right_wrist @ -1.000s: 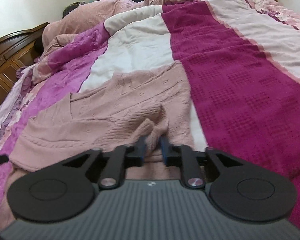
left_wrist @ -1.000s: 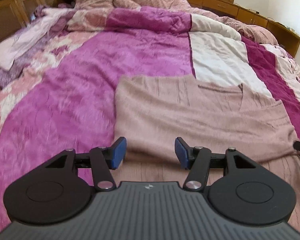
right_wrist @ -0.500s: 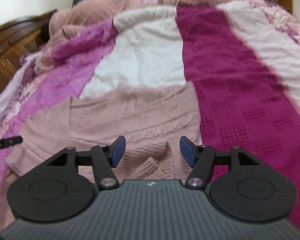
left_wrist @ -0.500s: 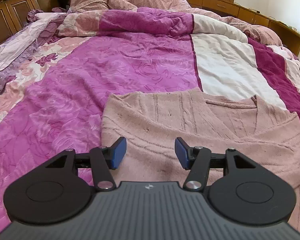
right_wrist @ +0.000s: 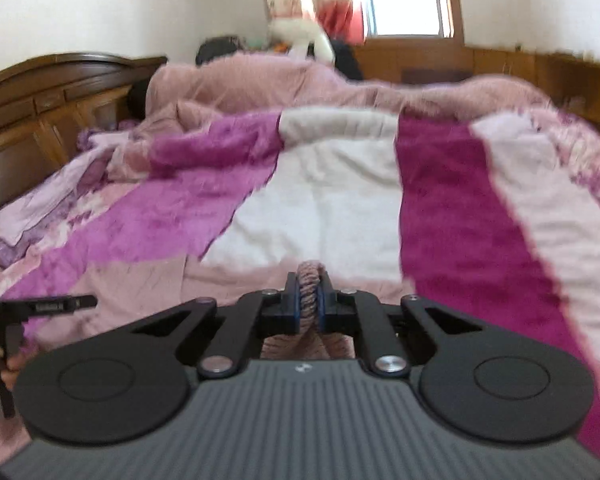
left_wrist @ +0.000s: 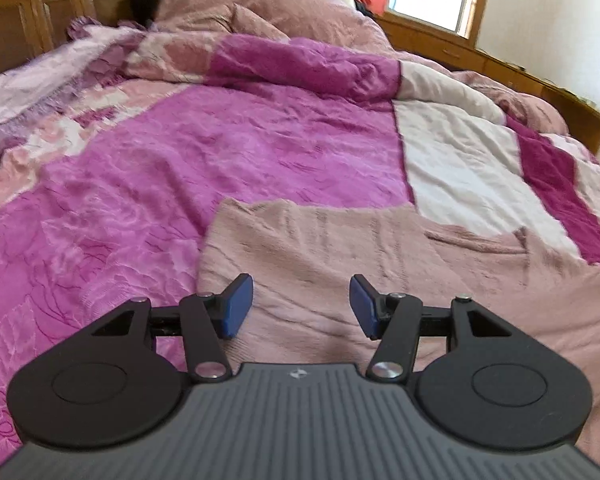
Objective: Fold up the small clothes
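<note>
A dusty-pink knitted sweater point(left_wrist: 360, 256) lies flat on the bed, its V-neck toward the right. My left gripper point(left_wrist: 301, 306) is open and empty, hovering over the sweater's near left part. My right gripper point(right_wrist: 309, 300) is shut on a ribbed fold of the same sweater point(right_wrist: 309, 286) and holds it raised off the bed. The rest of the sweater point(right_wrist: 148, 288) lies below, blurred. The left gripper shows in the right wrist view point(right_wrist: 40, 306) at the left edge.
A bedspread in magenta point(left_wrist: 220, 160), white point(left_wrist: 460, 176) and dark pink point(right_wrist: 460, 220) patches covers the bed. A heaped pink blanket point(left_wrist: 260, 12) lies at the far end. A wooden headboard point(right_wrist: 52, 88) and a wooden ledge point(left_wrist: 500, 64) border the bed.
My right gripper opened half a second ago, has shut on a fold of the sweater and has lifted it. My left gripper stayed open and drew back over the sweater's left part.
</note>
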Demonstrator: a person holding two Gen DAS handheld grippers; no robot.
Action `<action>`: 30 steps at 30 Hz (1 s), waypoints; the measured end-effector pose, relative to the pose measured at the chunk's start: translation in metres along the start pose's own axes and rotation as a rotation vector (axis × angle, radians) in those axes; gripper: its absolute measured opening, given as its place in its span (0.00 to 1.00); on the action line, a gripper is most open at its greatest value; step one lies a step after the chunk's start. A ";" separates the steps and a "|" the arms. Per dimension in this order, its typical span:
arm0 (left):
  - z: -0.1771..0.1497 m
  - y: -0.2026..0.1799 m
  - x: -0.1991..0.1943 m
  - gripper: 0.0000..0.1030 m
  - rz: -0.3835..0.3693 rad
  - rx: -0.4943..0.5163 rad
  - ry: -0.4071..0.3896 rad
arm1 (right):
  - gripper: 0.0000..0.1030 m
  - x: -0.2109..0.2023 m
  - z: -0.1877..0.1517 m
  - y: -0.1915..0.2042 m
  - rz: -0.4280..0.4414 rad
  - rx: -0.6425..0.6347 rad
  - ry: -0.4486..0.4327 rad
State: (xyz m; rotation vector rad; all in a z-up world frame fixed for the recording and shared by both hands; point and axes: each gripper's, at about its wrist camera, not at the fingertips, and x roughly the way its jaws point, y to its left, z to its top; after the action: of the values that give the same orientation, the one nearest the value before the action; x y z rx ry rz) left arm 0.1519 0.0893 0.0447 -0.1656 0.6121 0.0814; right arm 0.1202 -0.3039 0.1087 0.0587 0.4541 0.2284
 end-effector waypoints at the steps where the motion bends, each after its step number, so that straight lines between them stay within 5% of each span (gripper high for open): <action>1: -0.001 0.000 0.003 0.60 0.023 0.002 -0.003 | 0.11 0.009 -0.003 -0.002 -0.030 -0.002 0.019; 5: -0.008 -0.004 0.019 0.60 0.122 0.038 -0.002 | 0.13 0.059 -0.029 -0.021 -0.103 0.064 0.177; 9: -0.011 -0.009 0.025 0.60 0.158 0.080 -0.011 | 0.16 0.063 -0.046 -0.051 -0.187 0.221 0.166; 13: -0.012 -0.005 0.026 0.60 0.144 0.074 -0.010 | 0.17 0.038 -0.047 -0.069 -0.153 0.335 0.117; 17: -0.012 -0.006 0.025 0.60 0.144 0.075 -0.009 | 0.18 0.025 -0.049 -0.056 -0.070 0.280 0.127; 21: -0.012 -0.009 0.025 0.60 0.152 0.086 -0.010 | 0.49 0.027 -0.053 -0.044 -0.029 0.224 0.140; 25: -0.011 -0.007 0.025 0.60 0.143 0.080 -0.006 | 0.47 0.037 -0.057 -0.034 -0.030 0.146 0.176; 26: -0.012 -0.007 0.025 0.60 0.141 0.080 -0.005 | 0.42 0.039 -0.058 -0.032 -0.024 0.130 0.185; 27: -0.012 -0.007 0.025 0.60 0.140 0.079 -0.006 | 0.22 0.041 -0.059 -0.030 -0.010 0.112 0.207; 28: -0.012 -0.007 0.025 0.60 0.140 0.079 -0.006 | 0.14 0.043 -0.059 -0.029 -0.019 0.096 0.224; 30: -0.012 -0.007 0.025 0.60 0.140 0.078 -0.006 | 0.10 0.035 -0.058 -0.028 -0.036 0.072 0.201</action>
State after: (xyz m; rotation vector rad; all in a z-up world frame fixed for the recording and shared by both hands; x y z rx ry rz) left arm 0.1663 0.0814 0.0211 -0.0464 0.6191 0.1926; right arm 0.1312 -0.3223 0.0385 0.0988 0.6633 0.1833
